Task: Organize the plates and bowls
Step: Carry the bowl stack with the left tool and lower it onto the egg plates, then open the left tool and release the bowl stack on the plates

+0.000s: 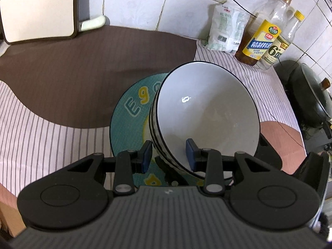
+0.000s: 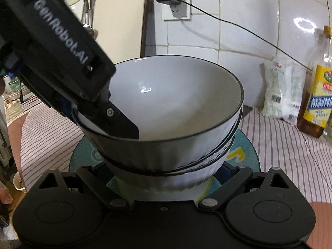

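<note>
The left claw (image 1: 169, 155) had hold of the top bowl (image 1: 207, 112) by its near rim, one blue pad outside the wall and the other inside, the jaws narrowed onto the thin ceramic. That bowl sat tilted in a stack of white, dark-rimmed bowls (image 2: 166, 166), which stood on a teal plate (image 1: 126, 124) with yellow lettering, on the striped cloth (image 1: 41, 128) that covered the table. A rim grip of that kind suited a bowl too wide to span, and the tilt suggested it was being nested into the one beneath rather than carried off. In the right wrist view the left claw came in from the upper left, its dark finger hooked over the rim. The right claw (image 2: 166, 172) waited low at the near side of the stack, its two arms spread either side of the lowest bowl; its tips were hidden behind the bowl, so whether they pressed on it or merely flanked it could not be told, though it was probably there to steady the pile. Oil bottles (image 1: 267, 33) and a white packet (image 1: 226, 27) stood against the tiled wall, well apart from the stack.
</note>
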The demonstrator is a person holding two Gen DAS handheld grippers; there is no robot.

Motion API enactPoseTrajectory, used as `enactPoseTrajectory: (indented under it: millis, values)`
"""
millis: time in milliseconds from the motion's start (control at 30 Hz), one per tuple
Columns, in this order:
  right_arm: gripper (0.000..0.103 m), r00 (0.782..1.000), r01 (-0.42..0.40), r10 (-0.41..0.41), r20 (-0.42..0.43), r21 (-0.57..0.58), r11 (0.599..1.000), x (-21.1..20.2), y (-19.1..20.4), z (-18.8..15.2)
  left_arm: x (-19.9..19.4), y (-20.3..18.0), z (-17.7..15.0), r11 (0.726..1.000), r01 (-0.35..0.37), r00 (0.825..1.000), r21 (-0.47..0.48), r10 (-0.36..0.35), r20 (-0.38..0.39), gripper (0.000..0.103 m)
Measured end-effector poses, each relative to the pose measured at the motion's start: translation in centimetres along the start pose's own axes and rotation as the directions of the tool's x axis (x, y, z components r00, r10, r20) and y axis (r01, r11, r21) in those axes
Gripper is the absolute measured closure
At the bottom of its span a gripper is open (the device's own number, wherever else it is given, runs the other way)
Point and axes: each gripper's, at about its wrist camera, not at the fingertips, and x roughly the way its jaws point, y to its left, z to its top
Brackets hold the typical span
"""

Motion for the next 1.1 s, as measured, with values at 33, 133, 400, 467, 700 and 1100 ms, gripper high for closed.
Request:
enactPoseTrajectory:
  millis: [33, 133, 400, 467, 700, 1100]
  values:
    - [0.006, 1.000, 0.007, -0.007, -0.009, -0.005, 1.000, 0.0, 0.1, 0.2, 0.0, 0.0, 0.0, 1.000, -0.003, 1.000, -0.002, 0.003, 0.005, 0.069]
    - [0.005, 0.999, 0.039, -0.040, -0.030, -0.033, 0.999, -0.7, 0.6, 0.5, -0.1, 0.1, -0.2, 1.000, -0.005, 1.000, -0.029, 0.006, 0.022, 0.068]
    - [0.005, 0.993, 0.061, -0.061, -0.099, 0.002, 0.998, -5.2, 0.8, 1.2, -3.4, -0.4, -0.7, 0.999, -0.036, 0.994, -0.020, 0.038, 0.102, 0.062]
    - [0.005, 0.992, 0.069, -0.067, -0.105, 0.022, 0.997, -6.5, 0.6, 1.5, -4.6, -0.6, -0.9, 0.999, -0.037, 0.992, -0.022, 0.039, 0.123, 0.062]
    - [0.005, 0.984, 0.153, -0.139, -0.113, 0.129, 0.980, -11.1, -0.8, 3.2, -9.5, -2.4, -2.2, 0.998, -0.051, 0.981, -0.032, 0.056, 0.187, 0.058]
    - [0.004, 0.944, 0.310, -0.291, -0.154, 0.123, 0.943, -17.6, -0.8, 6.3, -15.9, -5.9, -5.0, 0.996, -0.083, 0.960, 0.005, 0.079, 0.270, 0.049]
